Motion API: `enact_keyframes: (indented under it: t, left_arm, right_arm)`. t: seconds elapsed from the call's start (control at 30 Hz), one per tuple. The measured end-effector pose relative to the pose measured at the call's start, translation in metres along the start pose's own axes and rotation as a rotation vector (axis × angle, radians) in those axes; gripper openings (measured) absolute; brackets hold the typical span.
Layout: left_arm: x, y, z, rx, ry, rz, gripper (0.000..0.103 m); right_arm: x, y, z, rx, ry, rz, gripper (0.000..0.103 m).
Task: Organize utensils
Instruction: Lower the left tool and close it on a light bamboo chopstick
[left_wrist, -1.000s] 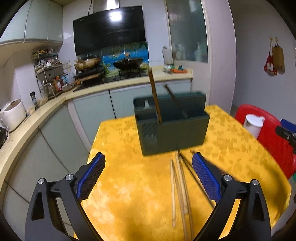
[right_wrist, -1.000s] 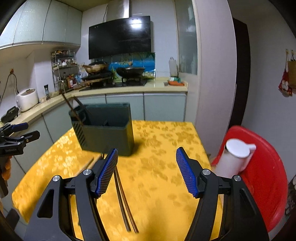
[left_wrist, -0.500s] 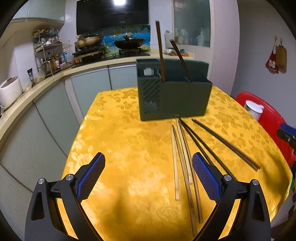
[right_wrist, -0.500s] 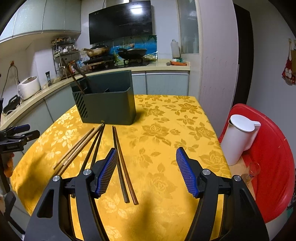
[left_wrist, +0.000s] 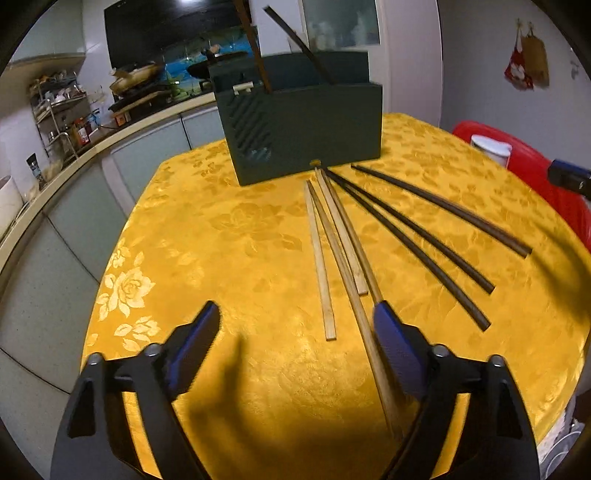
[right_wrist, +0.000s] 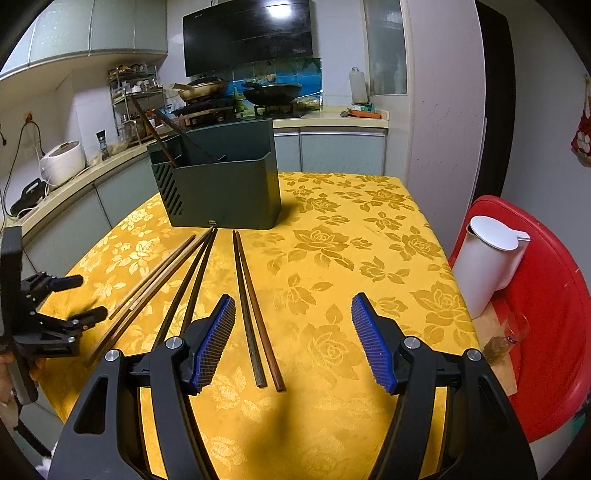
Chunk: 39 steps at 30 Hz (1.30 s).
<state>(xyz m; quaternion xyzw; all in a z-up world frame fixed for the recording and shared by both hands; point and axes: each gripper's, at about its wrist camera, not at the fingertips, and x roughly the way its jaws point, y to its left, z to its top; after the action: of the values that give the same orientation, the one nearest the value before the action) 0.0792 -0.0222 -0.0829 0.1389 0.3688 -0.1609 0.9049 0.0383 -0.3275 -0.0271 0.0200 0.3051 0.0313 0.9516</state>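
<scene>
While two dark chopsticks (left_wrist: 258, 48) already stand in the green holder (left_wrist: 306, 129), eight more lie on the yellow surface (right_wrist: 369, 240) before it. Left tongs (left_wrist: 295, 339), just narrowing, straddle a pale chopstick (left_wrist: 365, 332) ungripped; right tongs (right_wrist: 293, 339) gape empty.

In the left wrist view, the near end of one light wooden chopstick (left_wrist: 369, 332) passes under the right-hand finger of the left gripper (left_wrist: 297, 343), so whether the pad touches it cannot be told. Two dark chopsticks (left_wrist: 255, 40) standing in the green utensil holder (left_wrist: 306, 129), far ahead of the jaws, are cut off by the top edge. Right of the jaws, the right gripper (left_wrist: 570, 179) shows only as a blurred tip at the edge. In the right wrist view, the near ends of the dark pair (right_wrist: 184, 288) disappear behind the left-hand finger, and the left gripper (right_wrist: 79, 299) is motion-blurred
</scene>
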Motion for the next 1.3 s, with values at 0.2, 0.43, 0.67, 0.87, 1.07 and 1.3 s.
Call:
enact_keyframes:
  t: [0.2,0.43,0.67,0.87,1.07,1.3]
  left_arm:
    - [0.015,0.001,-0.006,-0.018,0.054,-0.032,0.056]
    - [0.017,0.002,-0.002,-0.043,0.063,-0.050,0.037]
    - [0.018,0.015,-0.002,-0.103,0.084,-0.022,0.018]
    - [0.017,0.018,-0.004,-0.116,0.075,-0.032,0.013]
    - [0.016,0.020,-0.005,-0.126,0.066,-0.045,0.013]
    - [0.016,0.021,-0.006,-0.127,0.064,-0.045,0.013]
  right_arm:
    - [0.000,-0.001,-0.001,0.007,-0.001,-0.003,0.063]
    - [0.006,-0.006,-0.003,0.003,0.018,-0.012,0.063]
    - [0.016,-0.012,-0.012,-0.013,0.057,-0.035,0.063]
    - [0.032,-0.011,-0.031,-0.088,0.142,-0.028,0.056]
    - [0.042,-0.001,-0.047,-0.175,0.196,-0.005,0.047]
    - [0.045,0.005,-0.051,-0.206,0.201,0.031,0.034]
